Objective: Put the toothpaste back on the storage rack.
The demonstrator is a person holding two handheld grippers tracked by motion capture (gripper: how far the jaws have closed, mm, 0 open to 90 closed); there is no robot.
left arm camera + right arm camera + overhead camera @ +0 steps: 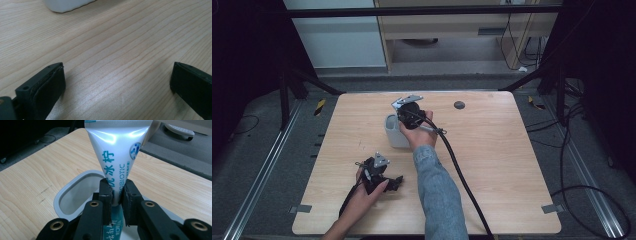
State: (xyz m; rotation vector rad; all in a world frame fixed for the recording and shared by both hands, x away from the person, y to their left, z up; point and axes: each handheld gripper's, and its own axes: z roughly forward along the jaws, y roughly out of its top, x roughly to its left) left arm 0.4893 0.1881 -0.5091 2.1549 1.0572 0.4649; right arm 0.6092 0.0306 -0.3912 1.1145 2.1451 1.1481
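Gripping a toothpaste tube [117,157] above the grey cup [72,192], right tool [117,197].

One toothpaste tube [117,155], one grey cup [393,131], two hand-held grippers, one wooden table [492,165].

The white plastic toothpaste tube with blue lettering [117,157] stands between the right gripper [117,197] jaws, directly above the grey oval plastic cup [75,192] on the light wooden table [492,150]. The left gripper [379,172] lies nearer the person.
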